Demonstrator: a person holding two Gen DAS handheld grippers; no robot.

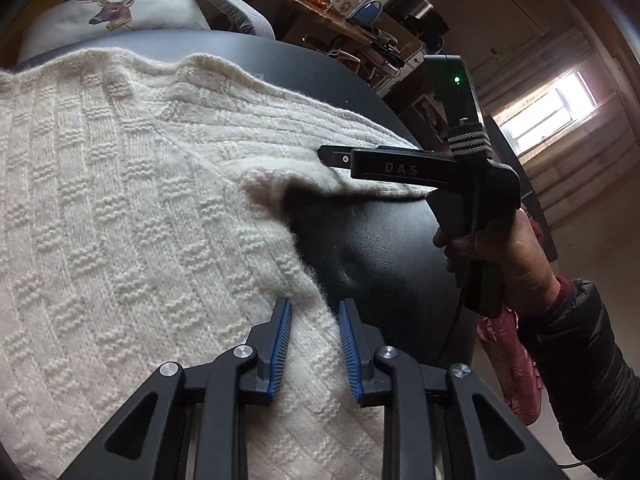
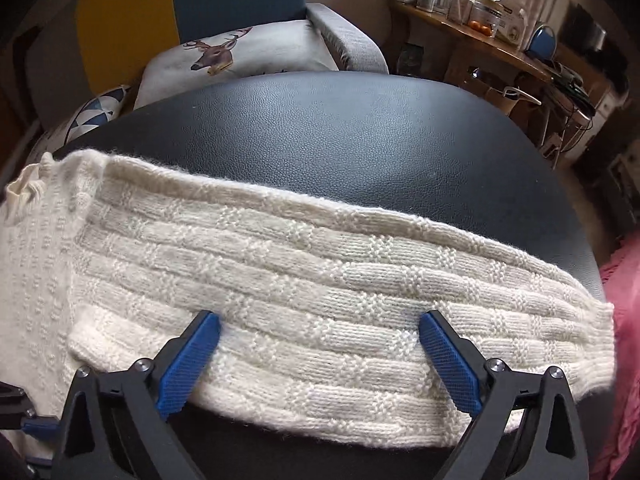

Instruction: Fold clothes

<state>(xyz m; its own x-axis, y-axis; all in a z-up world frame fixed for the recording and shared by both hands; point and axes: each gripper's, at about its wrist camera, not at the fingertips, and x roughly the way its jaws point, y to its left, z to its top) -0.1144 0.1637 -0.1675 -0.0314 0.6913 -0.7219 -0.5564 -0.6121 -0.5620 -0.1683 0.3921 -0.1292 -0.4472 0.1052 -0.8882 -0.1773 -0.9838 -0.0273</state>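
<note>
Over the sweater (image 2: 280,280) sleeve, right tongs (image 2: 320,356) gape; left tongs (image 1: 314,344), narrowly apart at 6 o'clock, are best closed squarely on the edge.

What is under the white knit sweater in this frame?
The sweater lies on a black leather-like table top, bare beyond the sleeve's far edge. Whatever is beneath the knit itself is covered. Both grippers, left and right, are open above it.
</note>
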